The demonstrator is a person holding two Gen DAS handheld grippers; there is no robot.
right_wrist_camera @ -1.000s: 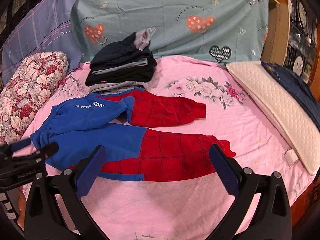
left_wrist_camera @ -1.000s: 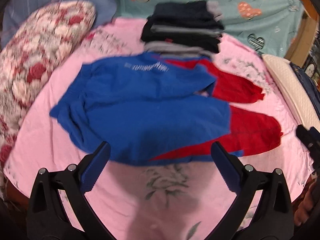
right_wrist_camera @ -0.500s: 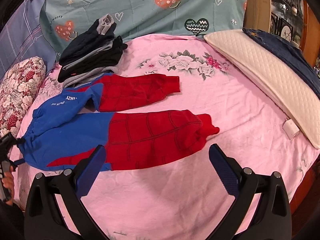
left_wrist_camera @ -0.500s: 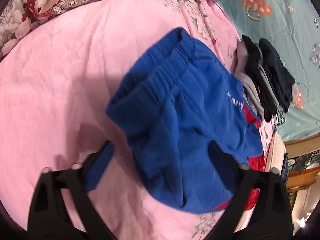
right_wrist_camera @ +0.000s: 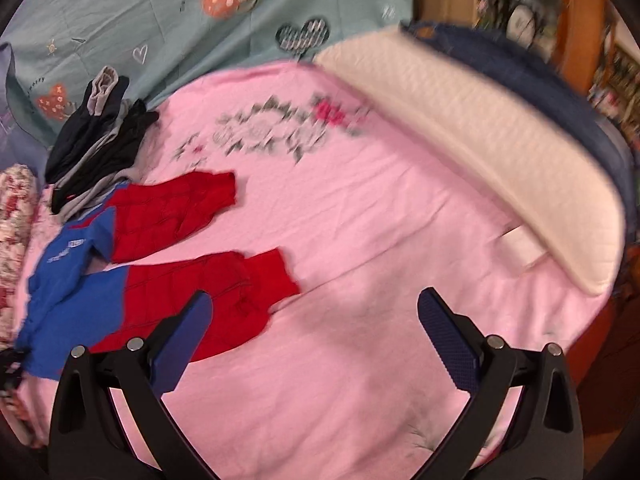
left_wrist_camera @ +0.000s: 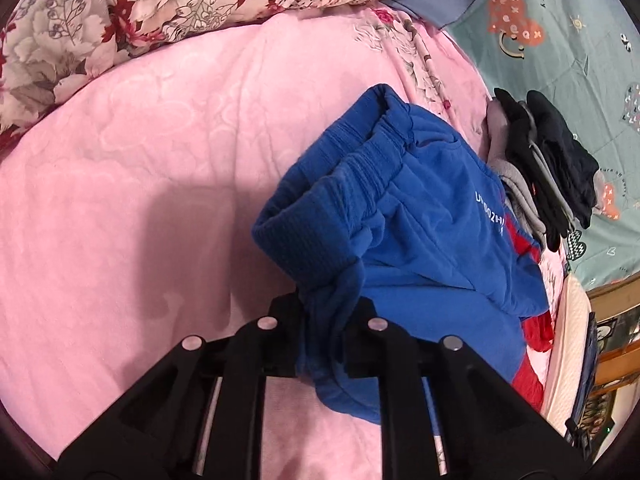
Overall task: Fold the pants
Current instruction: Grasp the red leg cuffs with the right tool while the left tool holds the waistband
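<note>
Blue and red pants [left_wrist_camera: 424, 240] lie on the pink bedsheet [left_wrist_camera: 140, 200]. My left gripper [left_wrist_camera: 326, 316] is shut on the blue waistband corner, and bunched fabric fills its jaws. In the right wrist view the pants [right_wrist_camera: 160, 264] lie spread at the left, blue top to the left, two red legs pointing right. My right gripper [right_wrist_camera: 314, 340] is open and empty above the sheet [right_wrist_camera: 360, 220], just right of the near red leg's cuff [right_wrist_camera: 276, 280].
A stack of dark and grey folded clothes [left_wrist_camera: 540, 172] [right_wrist_camera: 96, 140] sits beyond the pants. A floral pillow [left_wrist_camera: 160, 0] lies at the left, a cream pillow [right_wrist_camera: 480, 152] and dark blue fabric [right_wrist_camera: 540, 92] along the right edge. A teal heart-print sheet [right_wrist_camera: 200, 20] hangs behind.
My left gripper has closed on the blue waistband, which it straddled open half a second ago. My right gripper has swung right, toward the red leg cuffs, still open.
</note>
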